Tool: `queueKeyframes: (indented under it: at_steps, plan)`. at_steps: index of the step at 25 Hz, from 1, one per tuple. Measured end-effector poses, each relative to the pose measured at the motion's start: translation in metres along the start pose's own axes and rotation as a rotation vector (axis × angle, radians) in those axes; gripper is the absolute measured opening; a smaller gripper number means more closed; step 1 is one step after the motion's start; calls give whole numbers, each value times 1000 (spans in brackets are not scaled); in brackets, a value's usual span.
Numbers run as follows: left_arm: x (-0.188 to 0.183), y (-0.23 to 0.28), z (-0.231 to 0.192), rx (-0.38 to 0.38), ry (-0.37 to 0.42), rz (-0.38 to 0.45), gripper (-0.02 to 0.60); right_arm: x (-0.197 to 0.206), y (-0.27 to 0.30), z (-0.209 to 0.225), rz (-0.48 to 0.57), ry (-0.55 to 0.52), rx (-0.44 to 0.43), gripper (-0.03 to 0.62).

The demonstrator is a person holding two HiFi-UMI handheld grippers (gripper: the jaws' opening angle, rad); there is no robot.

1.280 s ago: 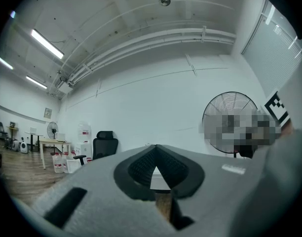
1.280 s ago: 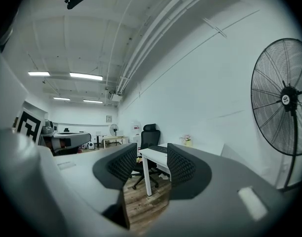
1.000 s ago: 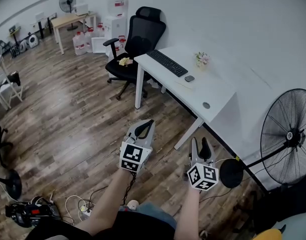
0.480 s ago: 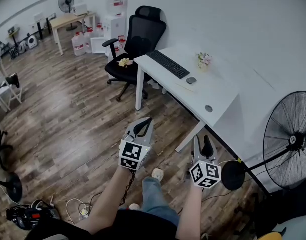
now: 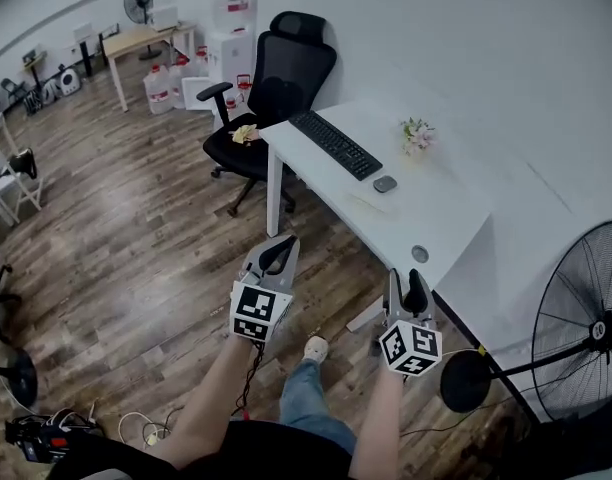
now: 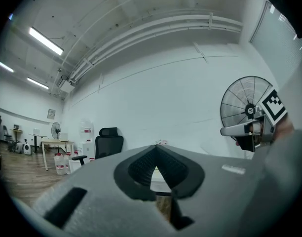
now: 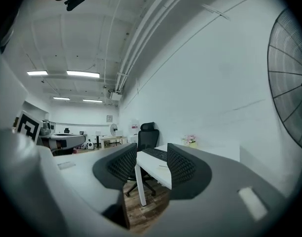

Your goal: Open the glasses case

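On the white desk [image 5: 456, 218], a small dark oval object [image 5: 384, 183] lies right of the black keyboard [image 5: 335, 144]; I cannot tell whether it is the glasses case. Both grippers hang in the air in front of the desk, well short of it. My left gripper [image 5: 285, 242] is shut with its fingertips touching and nothing between them [image 6: 155, 149]. My right gripper [image 5: 403, 274] is open by a narrow gap and holds nothing [image 7: 152, 150]; the desk and a chair show through that gap.
A black office chair [image 5: 276, 88] stands at the desk's far end. A small flower pot [image 5: 417, 134] sits near the wall. A large floor fan [image 5: 586, 328] with a round base [image 5: 465, 381] stands at the right. Cables lie on the wooden floor [image 5: 136, 428].
The whole view has moved closer to the desk, and a foot has stepped forward. Both grippers keep about the same pose and the same jaw states.
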State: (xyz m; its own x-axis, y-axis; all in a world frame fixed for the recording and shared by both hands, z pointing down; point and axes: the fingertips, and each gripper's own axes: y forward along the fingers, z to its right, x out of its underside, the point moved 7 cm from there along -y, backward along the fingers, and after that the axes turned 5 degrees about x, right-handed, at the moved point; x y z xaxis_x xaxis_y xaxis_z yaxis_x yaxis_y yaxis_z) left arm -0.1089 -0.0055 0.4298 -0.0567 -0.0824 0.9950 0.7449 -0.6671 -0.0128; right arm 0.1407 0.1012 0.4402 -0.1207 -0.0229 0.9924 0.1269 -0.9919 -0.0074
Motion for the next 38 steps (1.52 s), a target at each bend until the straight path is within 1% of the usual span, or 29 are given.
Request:
queueKeyframes:
  at_steps: [5,8,11,15,18,20,22,25,29,34,38]
  plan:
    - [14,93,-35,-46,5,-38,8,2,101,41,-31,6,-26,184]
    - [18,151,-58,-76,-22,-36,8,-2,160,63,-45,-7,-44,184]
    - [20,209,-76,-99,-27,-42,8,-2,214,93,-66,0,-43,184]
    - [24,271,-93,-108,-43,-53,8,2,273,124,-91,12,-43,184]
    - [25,305,-104,-120,-37,-53,8,4,306,137,-105,3,-57,184]
    - [27,321,-111,-130,-32,-55,8,4,323,142,-113,-10,-75,186]
    - [30,329,-115,-143,-44,-59,8,5,335,146,-121,-24,-88,186]
    - [30,338,-118,-152,-51,-58,8,9,347,152,-132,-30,-89,186]
    - [26,347,-123,-140,-38,-57,8,14,356,158,-149,-30,-73,186]
    - [23,361,-127,-115,-31,-60,8,10,362,162,-152,-32,-57,186]
    - [23,371,-129,-90,-44,-62,8,9,371,158,-177,-74,-83,184]
